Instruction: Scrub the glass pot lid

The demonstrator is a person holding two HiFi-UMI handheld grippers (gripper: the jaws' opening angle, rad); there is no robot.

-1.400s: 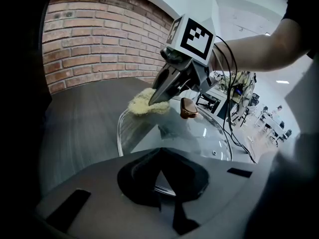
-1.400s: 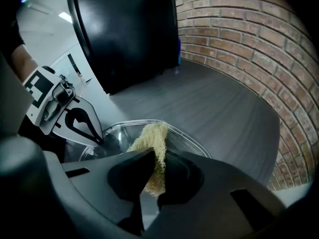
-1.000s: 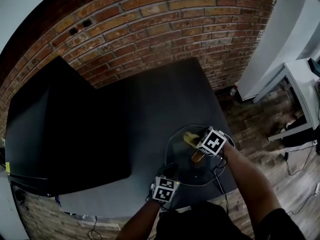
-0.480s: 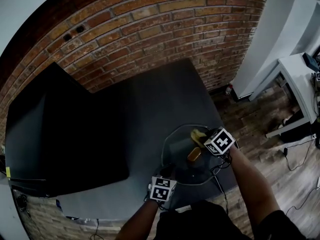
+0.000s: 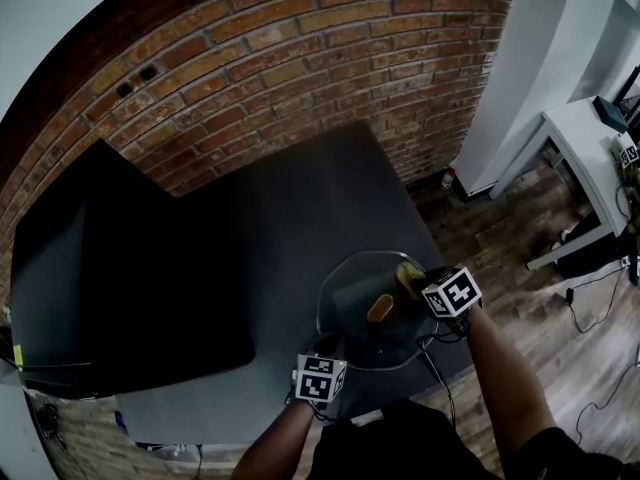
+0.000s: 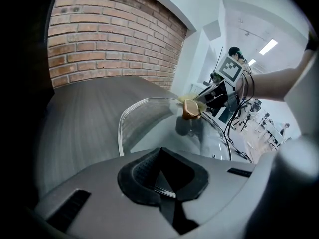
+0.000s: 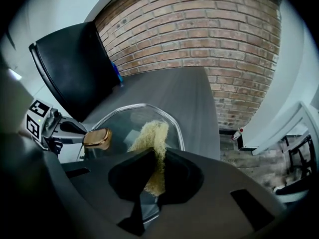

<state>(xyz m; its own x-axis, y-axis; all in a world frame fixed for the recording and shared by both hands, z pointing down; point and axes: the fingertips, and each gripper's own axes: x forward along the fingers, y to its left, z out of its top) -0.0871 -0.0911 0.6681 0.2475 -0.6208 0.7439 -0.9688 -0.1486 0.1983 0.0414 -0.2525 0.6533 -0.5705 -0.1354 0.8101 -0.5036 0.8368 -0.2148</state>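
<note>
**A:** Where is the lid (image 5: 350,290)?

**B:** At the near right corner of the table (image 5: 300,208), knob (image 5: 380,309) up. The left gripper (image 5: 328,348) is pinched onto the near rim; the left gripper view shows the glass edge caught between its closed jaws. I can't tell whether the lid lies flat or is tipped up slightly.

**A:** And the right gripper (image 5: 417,277)?

**B:** It is clamped on a yellow fibrous scrubber (image 7: 152,138). The scrubber's loose end is laid on the glass at the far right side, between the knob and the rim (just beside the knob, not touching it).

**A:** So how far along is it?

**B:** I'd say the scrubbing is under way. The lid is steadied, the scrubber is in hand, and it looks to be in contact with the top face.

**A:** How much is done?

**B:** The glass doesn't tell me. I see no suds, streaks or grime to separate scrubbed parts from unscrubbed ones. Only the stretch by the right rim is under the scrubber now. By my reckoning the left half, the area around the knob and the underside are left.
</note>
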